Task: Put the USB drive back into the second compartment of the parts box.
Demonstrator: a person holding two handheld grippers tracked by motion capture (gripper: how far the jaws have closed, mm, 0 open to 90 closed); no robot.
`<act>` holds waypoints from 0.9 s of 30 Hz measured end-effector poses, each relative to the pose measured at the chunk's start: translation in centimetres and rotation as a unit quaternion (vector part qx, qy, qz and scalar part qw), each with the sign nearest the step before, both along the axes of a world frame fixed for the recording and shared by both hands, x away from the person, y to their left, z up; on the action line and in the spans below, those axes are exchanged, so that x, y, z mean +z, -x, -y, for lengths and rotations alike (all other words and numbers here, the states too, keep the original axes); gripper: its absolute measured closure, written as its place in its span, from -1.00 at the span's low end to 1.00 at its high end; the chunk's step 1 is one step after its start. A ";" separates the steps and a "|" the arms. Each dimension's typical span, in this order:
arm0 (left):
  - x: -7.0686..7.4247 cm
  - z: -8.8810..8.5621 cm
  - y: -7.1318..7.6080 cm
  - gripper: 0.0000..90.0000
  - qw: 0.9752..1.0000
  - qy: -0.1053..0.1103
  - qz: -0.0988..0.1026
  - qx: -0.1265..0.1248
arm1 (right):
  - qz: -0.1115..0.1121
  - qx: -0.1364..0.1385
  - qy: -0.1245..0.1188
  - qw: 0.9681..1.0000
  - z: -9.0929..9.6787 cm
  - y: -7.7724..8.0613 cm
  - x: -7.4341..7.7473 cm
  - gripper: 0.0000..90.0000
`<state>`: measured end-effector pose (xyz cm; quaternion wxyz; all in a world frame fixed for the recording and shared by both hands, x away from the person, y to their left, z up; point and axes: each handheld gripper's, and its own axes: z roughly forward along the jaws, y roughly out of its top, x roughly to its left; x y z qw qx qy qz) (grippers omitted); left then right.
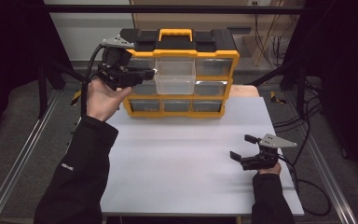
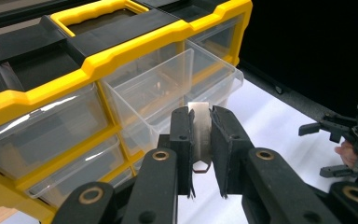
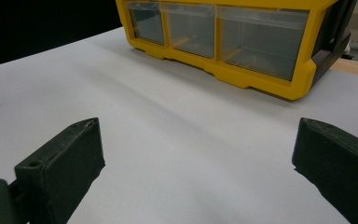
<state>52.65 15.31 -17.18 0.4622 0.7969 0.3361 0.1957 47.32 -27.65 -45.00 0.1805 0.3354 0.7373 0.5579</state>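
- Left gripper (image 2: 200,140) is clamped on a small flat metal plate (image 2: 199,128), held upright between the pads, hovering just in front of the pulled-out clear drawer (image 2: 168,88).
- That drawer sits in the middle column of the yellow organizer (image 1: 179,70) at the back of the table (image 1: 182,163); it looks empty apart from a small speck I can't identify.
- Step in hand, as I read it: drop the plate into the drawer.
- To do it well: carry the plate over the front wall before lowering, so its bottom edge doesn't catch the rim.
- Centre it over the drawer and release low, not from height; thin metal would bounce on hard plastic.
- Don't lean on the drawer: it hangs well out and could tip.
- Right gripper (image 1: 249,151) rests on the table near the right edge, jaws spread wide, nothing between them.
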 end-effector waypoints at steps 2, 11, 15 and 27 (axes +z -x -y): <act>0.0 0.0 -0.3 0.75 1.000 -0.001 -0.001 0.001 | 0.001 0.001 0.000 1.000 0.0 0.0 0.0 -0.95; -0.1 0.4 -1.6 0.75 1.000 0.000 0.000 0.013 | 0.000 0.001 -0.001 1.000 0.0 0.0 0.0 -0.95; -0.1 0.7 -2.1 0.75 1.000 0.003 -0.003 0.014 | 0.001 0.000 -0.002 1.000 0.0 0.0 0.0 -0.95; 0.2 2.1 -3.7 0.75 1.000 -0.005 0.001 0.023 | -0.001 -0.001 -0.002 1.000 0.1 0.1 0.0 -0.95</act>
